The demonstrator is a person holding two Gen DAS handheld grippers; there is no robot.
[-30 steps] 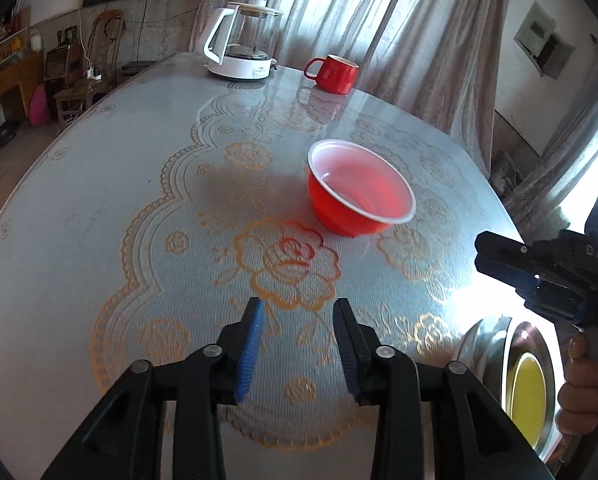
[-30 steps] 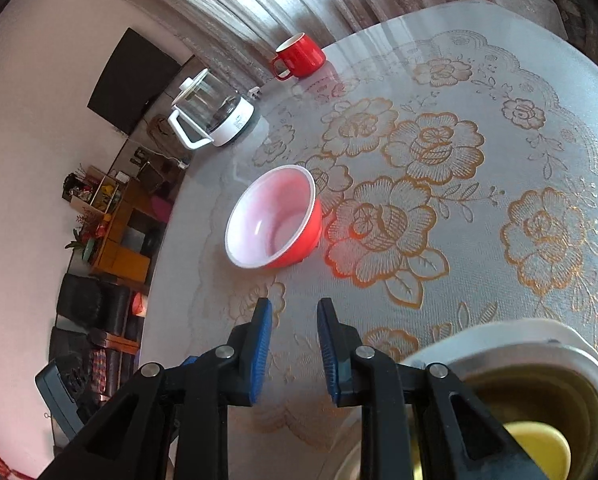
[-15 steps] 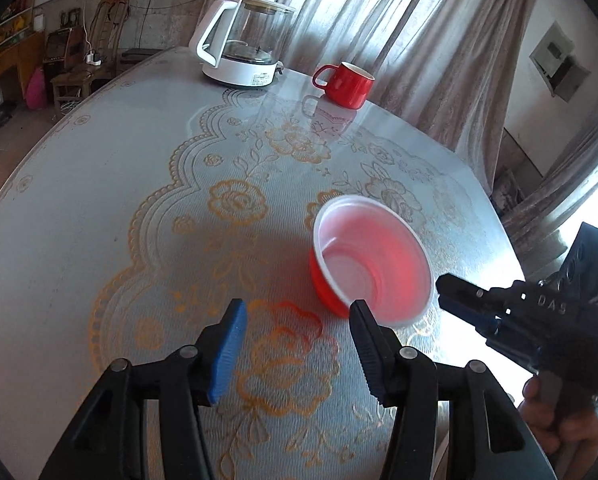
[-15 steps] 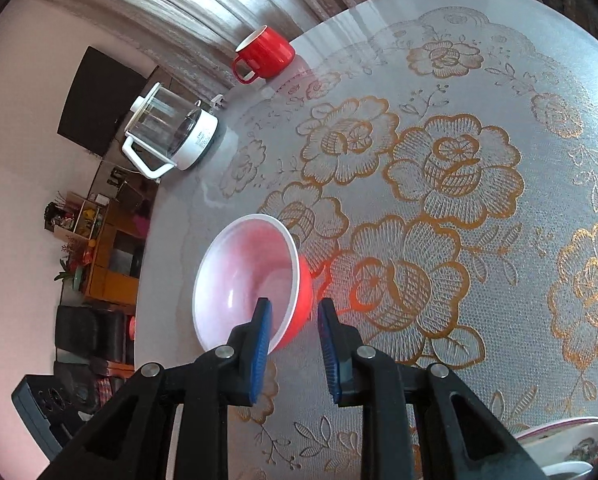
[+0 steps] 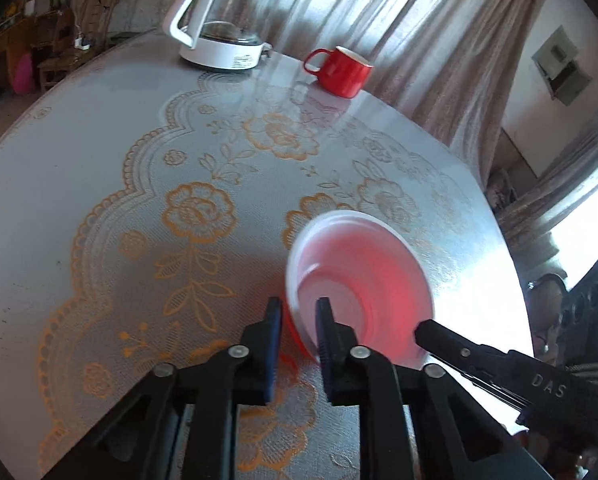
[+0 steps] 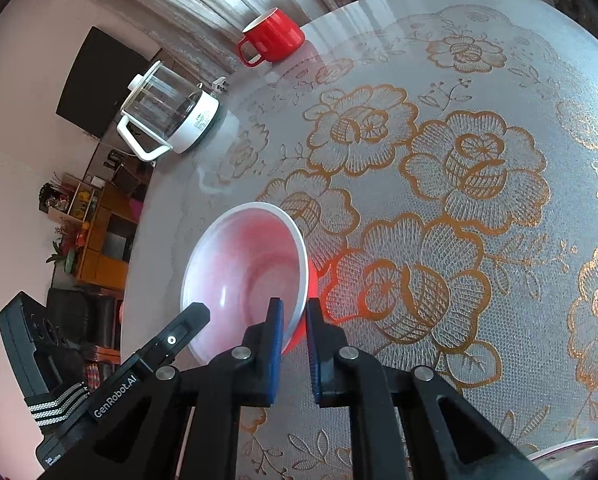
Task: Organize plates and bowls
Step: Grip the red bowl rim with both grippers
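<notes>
While the red bowl sits on the table, tipped a little, I have its rim pinched on two opposite sides. My left gripper is closed on the near rim, one pad inside. My right gripper clamps the other edge likewise. Beyond stand a red mug and a kettle.

The right tongs pinch the near rim of the red bowl. The left tongs touch that bowl's opposite rim. Beyond the bowl stand a kettle and a red mug.
</notes>
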